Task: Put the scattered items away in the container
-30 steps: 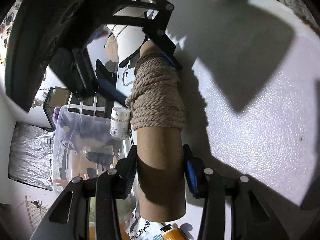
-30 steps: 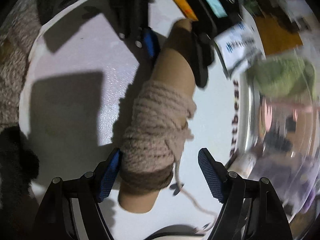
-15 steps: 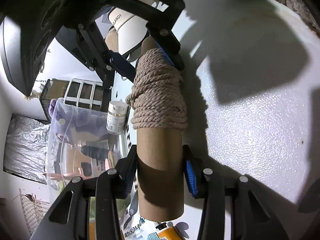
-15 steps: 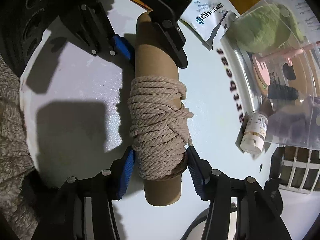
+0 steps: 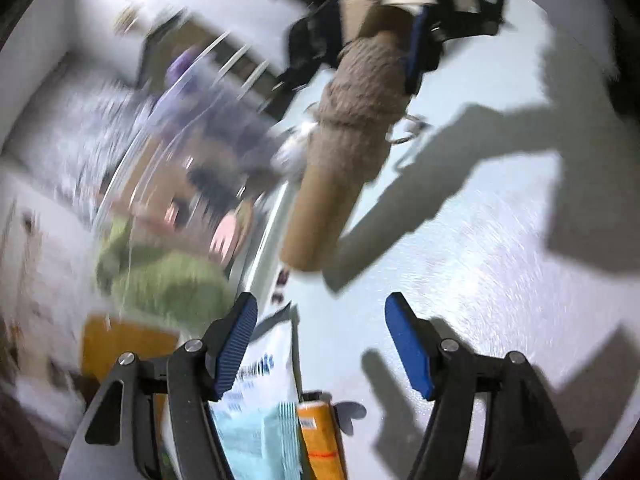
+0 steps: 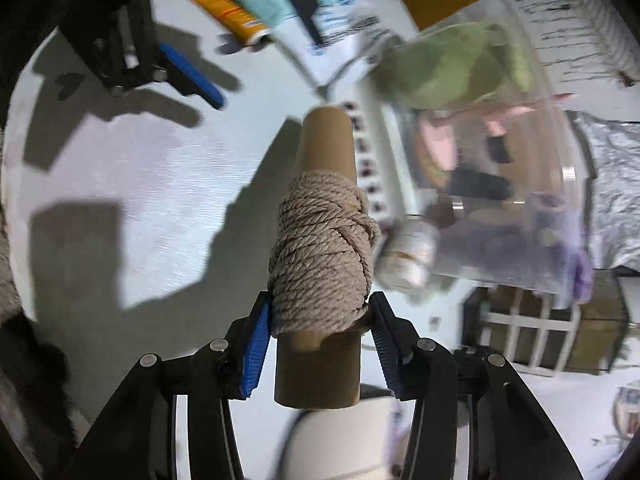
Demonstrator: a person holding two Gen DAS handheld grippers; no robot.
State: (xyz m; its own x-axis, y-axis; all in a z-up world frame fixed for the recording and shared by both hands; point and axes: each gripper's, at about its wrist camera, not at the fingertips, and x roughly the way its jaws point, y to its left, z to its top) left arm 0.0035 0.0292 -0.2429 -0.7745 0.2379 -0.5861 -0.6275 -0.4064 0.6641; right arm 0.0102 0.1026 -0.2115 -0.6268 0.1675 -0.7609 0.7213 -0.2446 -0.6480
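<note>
Several items already sit in the clear container (image 6: 560, 168); the rope-wound cardboard tube (image 6: 320, 256) is pinched by the right gripper (image 6: 318, 344) just beside it, not yet inside, while the left gripper (image 5: 320, 340) spreads, empty; an orange tube (image 6: 226, 12) and packets (image 5: 256, 412) remain out

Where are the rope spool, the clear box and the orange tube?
rope spool (image 6: 322, 256), right wrist view, on its rope winding.
clear box (image 6: 560, 184), right wrist view, on its wall.
orange tube (image 6: 226, 16), right wrist view, mid-body.

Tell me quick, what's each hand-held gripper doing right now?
Left hand-held gripper: jaws opening, nothing between them.
Right hand-held gripper: shut on the rope-wrapped cardboard tube, jaws closing.
</note>
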